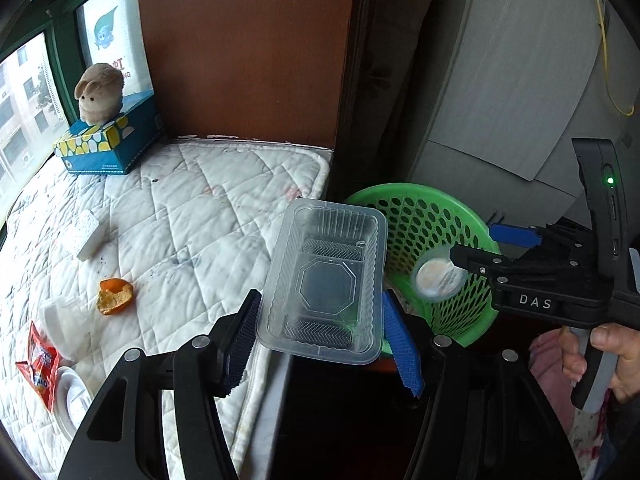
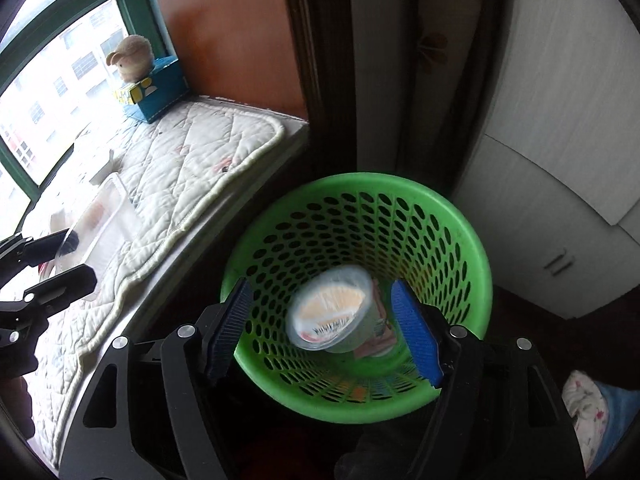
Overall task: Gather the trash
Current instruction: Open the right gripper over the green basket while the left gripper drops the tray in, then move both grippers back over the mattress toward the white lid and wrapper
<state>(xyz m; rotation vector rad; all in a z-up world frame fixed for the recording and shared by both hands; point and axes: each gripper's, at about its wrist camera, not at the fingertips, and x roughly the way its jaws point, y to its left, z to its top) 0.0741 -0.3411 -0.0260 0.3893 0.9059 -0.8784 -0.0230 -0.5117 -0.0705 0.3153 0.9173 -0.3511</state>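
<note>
My left gripper [image 1: 320, 340] is shut on a clear plastic tray [image 1: 324, 280], held in the air past the mattress edge, beside the green perforated basket [image 1: 424, 216]. My right gripper [image 2: 328, 328] is open above the basket [image 2: 360, 196]. A blurred plastic cup [image 2: 330, 312] is between its fingers, loose over the basket mouth; it also shows in the left wrist view [image 1: 438, 278]. On the quilted mattress [image 1: 200, 208] lie an orange peel [image 1: 115, 296], a red snack wrapper [image 1: 38, 364], white foam pieces [image 1: 86, 234] and a white lid [image 1: 70, 396].
A blue tissue box [image 1: 108, 144] with a plush toy [image 1: 98, 92] stands at the back by the window. A brown panel [image 1: 248, 48] and a dark door frame [image 1: 356, 80] rise behind the basket. A white cabinet [image 2: 560, 160] is at the right.
</note>
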